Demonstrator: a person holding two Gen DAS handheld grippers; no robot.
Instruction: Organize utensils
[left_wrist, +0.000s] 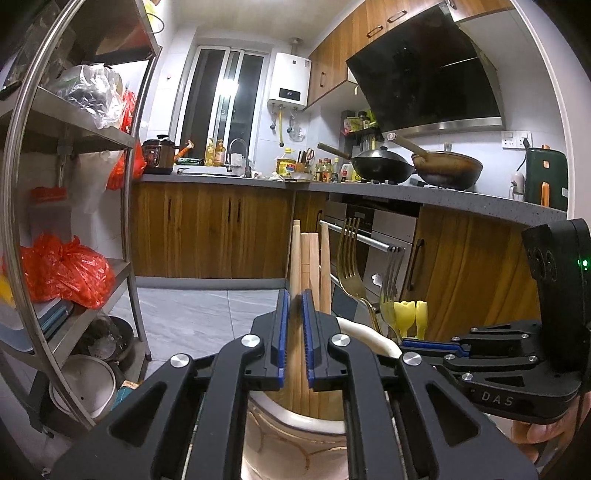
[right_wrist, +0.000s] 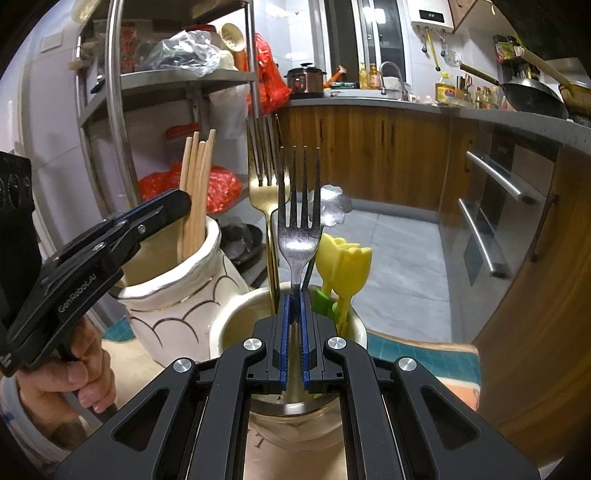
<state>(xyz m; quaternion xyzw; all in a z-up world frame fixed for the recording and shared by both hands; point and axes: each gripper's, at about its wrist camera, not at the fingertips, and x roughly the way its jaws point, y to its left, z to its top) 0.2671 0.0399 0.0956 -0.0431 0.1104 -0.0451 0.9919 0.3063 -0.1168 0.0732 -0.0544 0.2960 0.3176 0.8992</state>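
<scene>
The left gripper (left_wrist: 294, 295) is closed narrowly on a wooden chopstick (left_wrist: 295, 258), its blue pads pressed against the pale, round shaft partway up. That chopstick stands upright with 3 others in a bunch of chopsticks (right_wrist: 195, 184), 4 in all, light tan and unpainted. They stand in a white ceramic vase (right_wrist: 173, 295) with a thick rolled rim and thin gold scalloped lines on its belly; the vase sits directly below and in front of the left gripper's fingers.

The right gripper (right_wrist: 295, 295) is closed on the handle of a silver fork (right_wrist: 298, 229), gripping just below the neck. The fork stands upright, 4 tines up, its steel dull and slightly speckled. Its lower handle drops into a cream round holder (right_wrist: 229, 325) directly beneath the right gripper's fingers.

In that same holder, just left of the gripped fork, a gold fork (right_wrist: 264, 177) rises taller, 4 tines up, with a slim gold handle. Just right of the gripper's fingertips stand 2 yellow tulip-shaped pieces (right_wrist: 345, 262) on green stems. Behind the silver fork a silvery flower-shaped utensil end (right_wrist: 334, 206) shows, partly hidden.

The vase stands just left of the cream holder, the 2 nearly touching. From the left wrist view, both forks and the yellow tulips lie to the right of the left gripper, with the right gripper beyond them.
</scene>
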